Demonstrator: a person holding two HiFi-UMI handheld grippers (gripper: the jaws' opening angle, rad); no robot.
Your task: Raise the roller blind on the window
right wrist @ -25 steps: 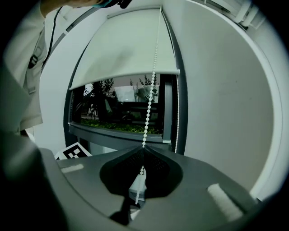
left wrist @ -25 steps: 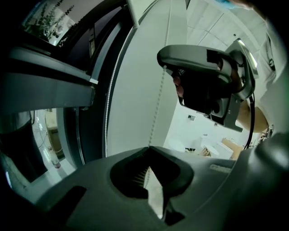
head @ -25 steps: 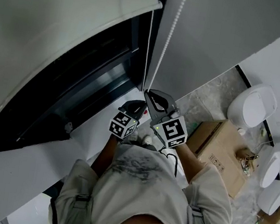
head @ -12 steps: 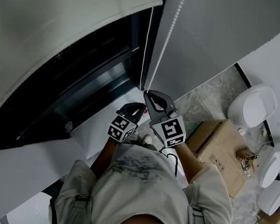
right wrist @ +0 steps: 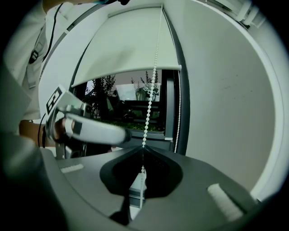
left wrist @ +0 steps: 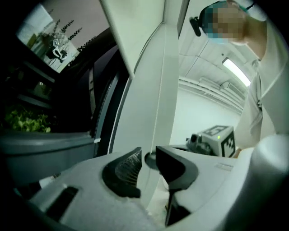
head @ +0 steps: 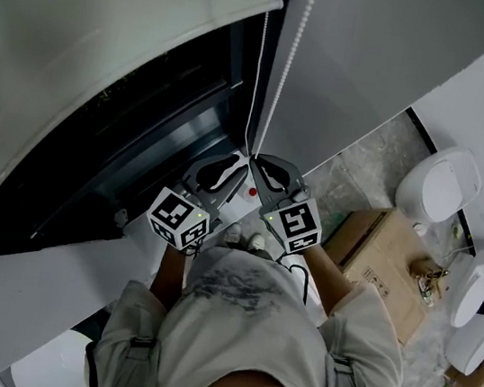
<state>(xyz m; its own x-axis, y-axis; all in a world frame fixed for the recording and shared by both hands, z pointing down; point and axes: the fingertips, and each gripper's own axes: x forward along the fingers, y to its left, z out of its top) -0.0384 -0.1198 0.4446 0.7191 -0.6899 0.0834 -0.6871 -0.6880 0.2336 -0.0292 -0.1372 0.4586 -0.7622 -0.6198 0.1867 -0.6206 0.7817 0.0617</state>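
So the right gripper is clamping down on the chain. Its jaws are pinching together right on the beads, and the chain is running straight up from them, taut. The left gripper is sitting just left of the chain, right beside the other one. Its jaws have just been opening and are standing apart now. A thin strand is dropping down into the gap between them, but the pads aren't pressing on it, so it's gripping nothing.

The blind is hanging left of the chain and covering only the upper part of the window. Dark glass is showing below its bottom bar, and in the right gripper view some greenery is showing through it. Both grippers are pointing at the window, about level. Off to the right of the chain, down on the floor, a box is sitting by the wall.
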